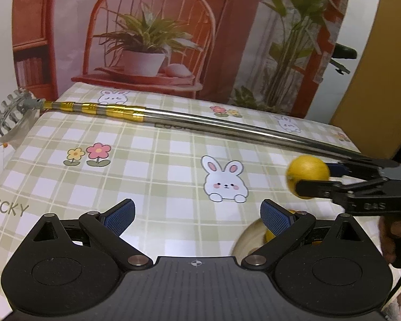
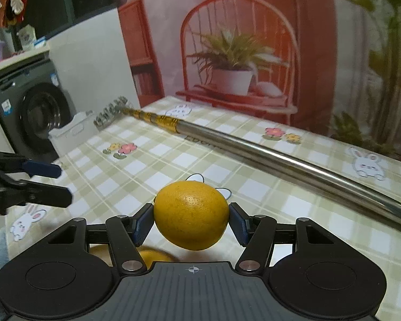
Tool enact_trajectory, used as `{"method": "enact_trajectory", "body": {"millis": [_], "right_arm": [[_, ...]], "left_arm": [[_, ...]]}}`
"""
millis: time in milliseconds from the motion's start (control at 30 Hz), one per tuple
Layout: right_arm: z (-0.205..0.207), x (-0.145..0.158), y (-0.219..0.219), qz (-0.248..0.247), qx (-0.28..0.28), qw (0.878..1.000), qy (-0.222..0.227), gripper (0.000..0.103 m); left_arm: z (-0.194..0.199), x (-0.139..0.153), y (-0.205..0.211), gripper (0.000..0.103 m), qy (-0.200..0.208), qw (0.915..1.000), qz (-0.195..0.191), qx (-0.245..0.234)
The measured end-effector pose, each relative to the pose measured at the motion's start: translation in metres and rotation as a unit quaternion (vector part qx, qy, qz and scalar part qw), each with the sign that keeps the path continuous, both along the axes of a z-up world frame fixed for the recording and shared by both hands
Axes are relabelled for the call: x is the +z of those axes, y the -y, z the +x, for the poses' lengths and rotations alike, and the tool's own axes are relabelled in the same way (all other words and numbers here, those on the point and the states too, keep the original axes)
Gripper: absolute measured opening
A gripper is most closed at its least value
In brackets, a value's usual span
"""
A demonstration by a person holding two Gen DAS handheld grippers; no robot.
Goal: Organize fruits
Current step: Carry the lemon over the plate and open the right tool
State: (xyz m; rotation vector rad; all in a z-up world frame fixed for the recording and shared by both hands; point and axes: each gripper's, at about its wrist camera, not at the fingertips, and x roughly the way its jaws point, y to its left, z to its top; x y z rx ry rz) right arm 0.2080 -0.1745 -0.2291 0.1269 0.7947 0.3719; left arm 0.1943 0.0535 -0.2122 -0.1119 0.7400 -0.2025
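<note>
**Right claw carrying orange, left claw idle**

Left wrist view: left claw (image 1: 197, 220) is spread wide, holding nothing, over the checked counter (image 1: 147, 176). Right claw (image 1: 311, 178) comes in from the right edge, clamped on the orange (image 1: 307, 172), which is off the cloth. A pale bowl (image 1: 247, 240) with more yellow fruit sits near, just behind the left claw's right finger. Long metal pole (image 1: 200, 124) lies across the far side.

Right wrist view: orange (image 2: 192, 215) is pinched at its widest part between both pads, centred in the right claw (image 2: 192, 223). Grip looks sound. More fruit (image 2: 149, 256) sits directly below and near. My read: lower slowly over the bowl and release low so it doesn't bounce or roll. Left claw (image 2: 58, 183) is to the left, well apart.
</note>
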Motion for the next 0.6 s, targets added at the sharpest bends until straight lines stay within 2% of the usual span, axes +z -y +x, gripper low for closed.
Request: {"method": "enact_trajectory", "body": {"millis": [133,333,600], "right_arm": [[-0.029,0.013,0.009,0.003,-0.017,1.000,0.004,0.056],[-0.066,0.017,0.014,0.005,-0.040,0.999,-0.007,0.056],[-0.085,0.009,0.006,0.010,-0.067,0.997,-0.027,0.057]], "left_arm": [[-0.005,0.005,0.006,0.101,0.012,0.9998,0.009,-0.014],[-0.011,0.009,0.011,0.101,0.019,0.9994,0.011,-0.027],[-0.019,0.011,0.013,0.101,0.021,0.9992,0.014,-0.032]]}}
